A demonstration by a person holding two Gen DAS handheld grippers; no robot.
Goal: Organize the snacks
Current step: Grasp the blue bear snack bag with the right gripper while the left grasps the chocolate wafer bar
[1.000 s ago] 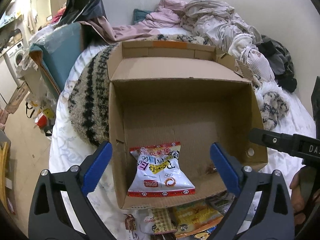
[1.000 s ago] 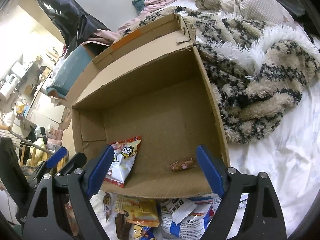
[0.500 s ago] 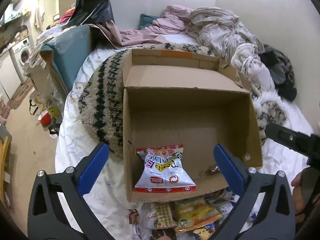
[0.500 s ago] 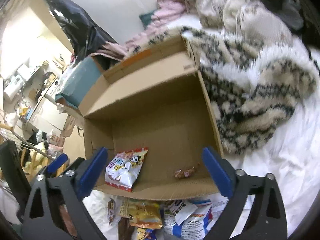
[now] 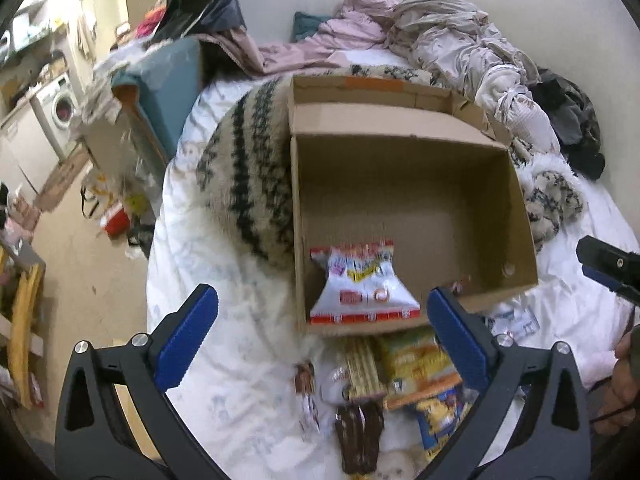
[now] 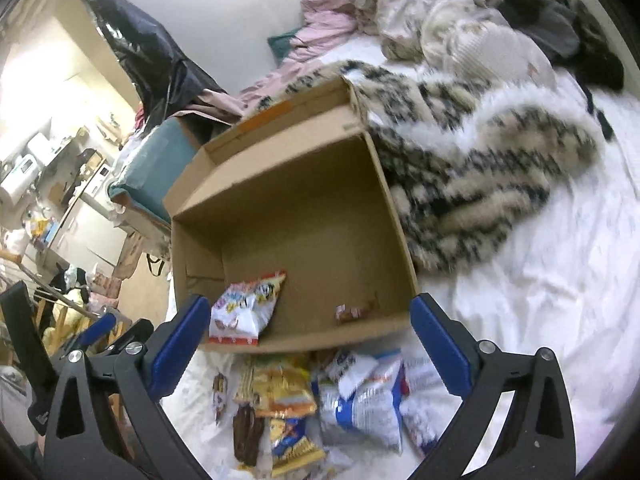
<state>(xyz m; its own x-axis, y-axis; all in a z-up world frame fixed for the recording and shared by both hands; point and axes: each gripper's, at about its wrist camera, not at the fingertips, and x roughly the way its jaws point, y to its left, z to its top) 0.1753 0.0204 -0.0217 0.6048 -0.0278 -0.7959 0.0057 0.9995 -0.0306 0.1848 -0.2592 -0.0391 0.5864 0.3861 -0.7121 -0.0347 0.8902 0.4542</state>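
Note:
An open cardboard box lies on the bed; it also shows in the right wrist view. Inside lie a white and red snack bag near the front left and a small brown wrapped snack near the front right. A pile of loose snack packets lies on the sheet in front of the box. My left gripper is open and empty above the pile's left side. My right gripper is open and empty above the pile.
A furry patterned blanket lies under and beside the box. Crumpled clothes are heaped at the far end of the bed. The bed's left edge drops to a cluttered floor.
Both grippers have pulled back and up from the box, staying open. More of the snack pile in front of the box now shows. The box's contents have not moved.

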